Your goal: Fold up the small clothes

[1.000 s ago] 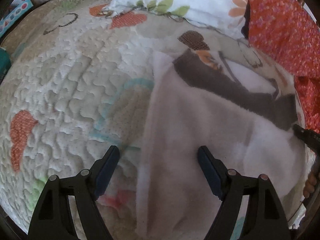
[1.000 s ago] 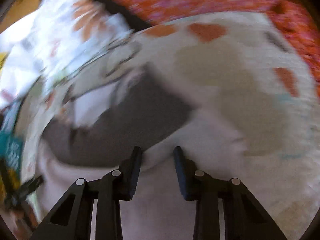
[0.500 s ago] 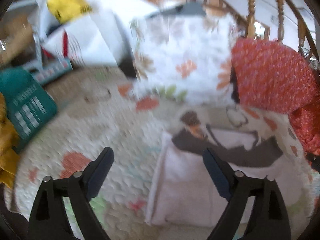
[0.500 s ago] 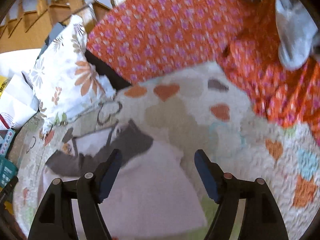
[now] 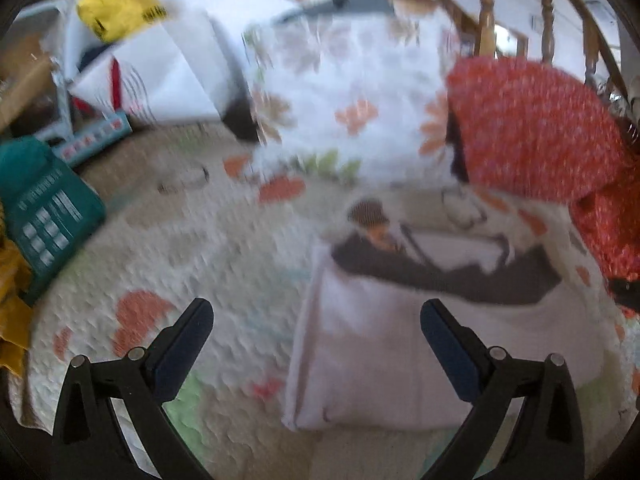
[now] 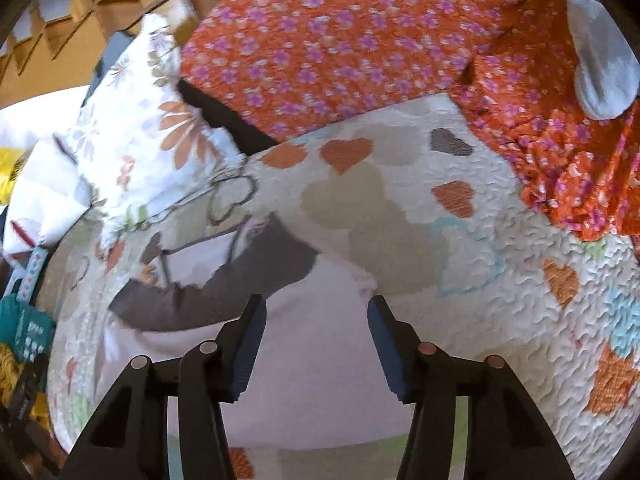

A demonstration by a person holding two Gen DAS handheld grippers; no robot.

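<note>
White garment (image 5: 400, 344) lies folded on the quilt (image 5: 180, 248), ahead of our wide-open, empty left gripper (image 5: 316, 344); our right gripper (image 6: 316, 344) hovers above it, fingers parted, gripping nothing.

Blk grippers (image 5: 316, 336), blue pads (image 6: 250, 344), silver screws.

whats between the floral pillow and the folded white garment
Only bare quilt with heart patches. In the right wrist view, the floral pillow sits behind the garment, and a strip of quilt separates them with nothing lying on it.
</note>
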